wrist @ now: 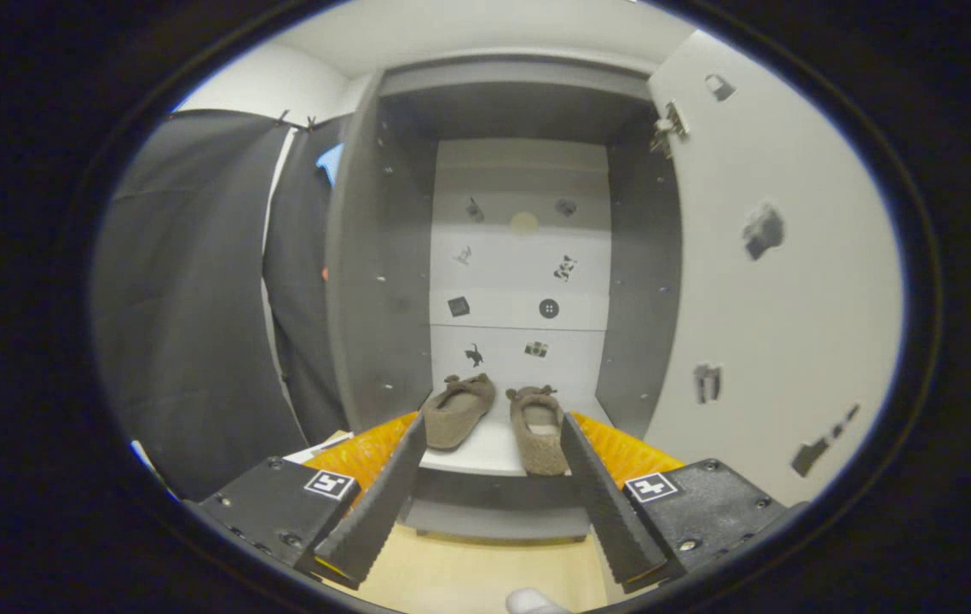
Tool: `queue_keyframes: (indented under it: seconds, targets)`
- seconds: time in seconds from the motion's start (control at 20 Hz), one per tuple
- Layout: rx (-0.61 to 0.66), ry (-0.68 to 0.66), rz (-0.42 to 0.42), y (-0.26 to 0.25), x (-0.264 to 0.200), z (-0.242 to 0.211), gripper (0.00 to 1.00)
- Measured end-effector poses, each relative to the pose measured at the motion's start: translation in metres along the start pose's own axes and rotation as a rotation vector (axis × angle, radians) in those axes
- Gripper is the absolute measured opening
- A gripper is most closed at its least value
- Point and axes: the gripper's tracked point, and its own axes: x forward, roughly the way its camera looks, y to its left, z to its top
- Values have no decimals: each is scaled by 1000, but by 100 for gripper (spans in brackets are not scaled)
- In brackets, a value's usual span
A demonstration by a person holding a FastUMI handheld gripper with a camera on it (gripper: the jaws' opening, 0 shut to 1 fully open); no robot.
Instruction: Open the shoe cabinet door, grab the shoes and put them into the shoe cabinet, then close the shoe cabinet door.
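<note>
While gripper point(494, 435) spread, empty: shoes point(498, 415) on cabinet shelf point(485, 456), right heel fingertip-hidden.

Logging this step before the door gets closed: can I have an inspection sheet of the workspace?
Surface: white cabinet shelf, pale wood floor below.
Job's things: two brown slippers side by side on the shelf; cabinet door swung open.
Clutter: small stickers on back panel and door.
Grippers: gripper with fingers apart, holding nothing, just before the slippers.
Cables: nothing seen.
Surroundings: black cloth wall beside the cabinet.
</note>
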Motion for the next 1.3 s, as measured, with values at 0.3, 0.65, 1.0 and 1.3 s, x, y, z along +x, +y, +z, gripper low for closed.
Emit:
queue_keyframes:
  seconds: [0.3,0.65,1.0,1.3]
  targets:
    - [20,-41,11,-2,-127,-5,100]
    - [7,-57,-47,-60,-231,-16,100]
    - [31,-54,-154,-155,-274,-20,100]
    - [56,-43,-179,-244,-262,-24,100]
